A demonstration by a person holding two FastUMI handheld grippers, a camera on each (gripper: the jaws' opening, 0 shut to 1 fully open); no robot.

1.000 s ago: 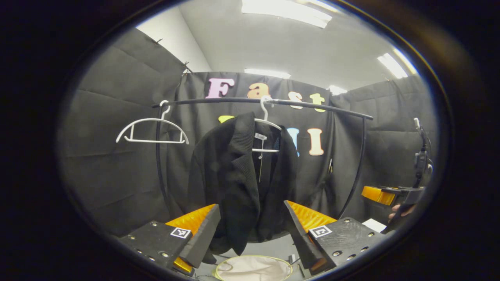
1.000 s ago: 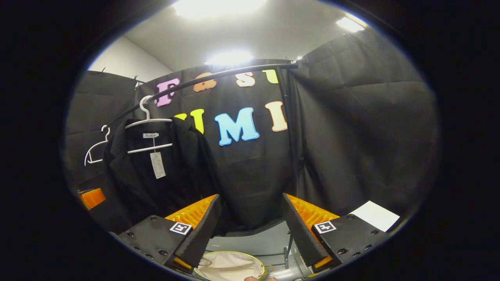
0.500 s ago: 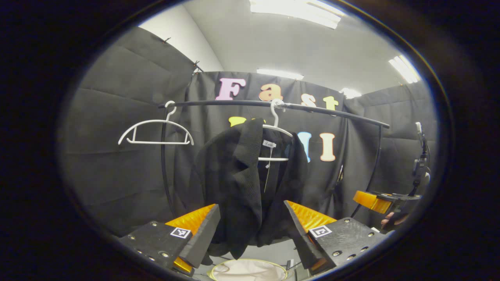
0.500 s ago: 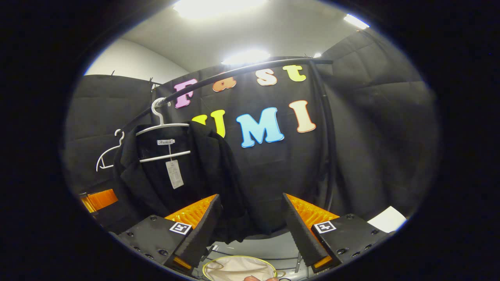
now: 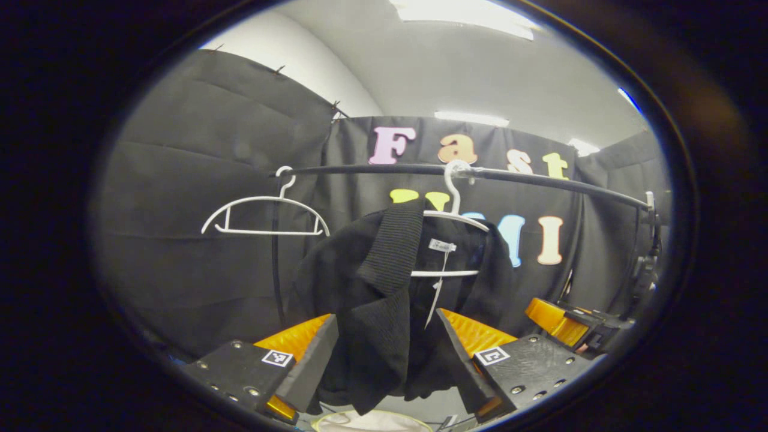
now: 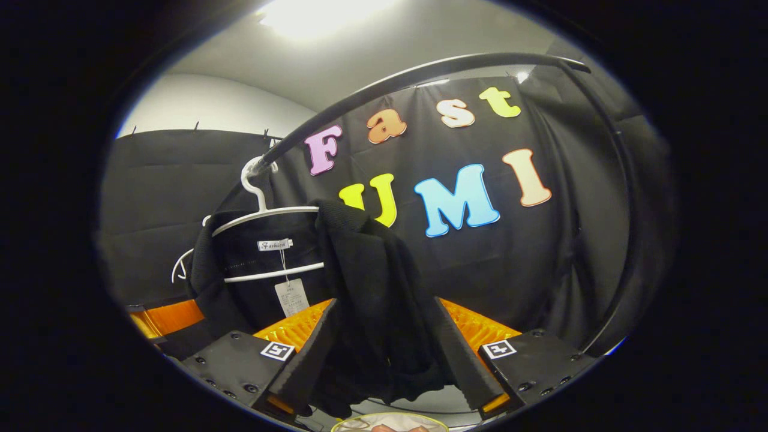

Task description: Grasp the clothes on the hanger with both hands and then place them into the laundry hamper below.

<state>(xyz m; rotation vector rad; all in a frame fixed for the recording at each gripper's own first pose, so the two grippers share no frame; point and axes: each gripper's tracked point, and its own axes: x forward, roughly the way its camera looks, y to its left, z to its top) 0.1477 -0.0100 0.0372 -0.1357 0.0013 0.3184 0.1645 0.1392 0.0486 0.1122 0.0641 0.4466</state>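
While both grippers sit wide open with nothing pinched yet, the black jacket [image 5: 384, 288] hangs between each pair of fingers, so the grab looks close. In the left gripper view the left gripper [image 5: 387, 360] frames the jacket's front panel at 6 o'clock; in the right gripper view the right gripper [image 6: 384, 360] frames the other front panel, and the fabric seems to brush its fingers without being squeezed.

The jacket is on a thin white hanger [image 5: 450, 222] hooked on a black curved rail [image 5: 510, 175], around 12 o'clock from the left fingers. A second, empty hanger [image 5: 264, 213] is off at 10 o'clock. The hamper [image 6: 390, 422], pale fabric with a thin rim, peeks in right at 6 o'clock, below the hem.

My guess on handling: soft, floppy, fairly light knit-ish cloth with a ribbed collar, so it'll sag and bunch rather than hold shape. I'd take each front panel up near the shoulder so it lifts off the hanger's arms cleanly. A paper tag [image 6: 291, 296] dangles inside the neck; worth avoiding.
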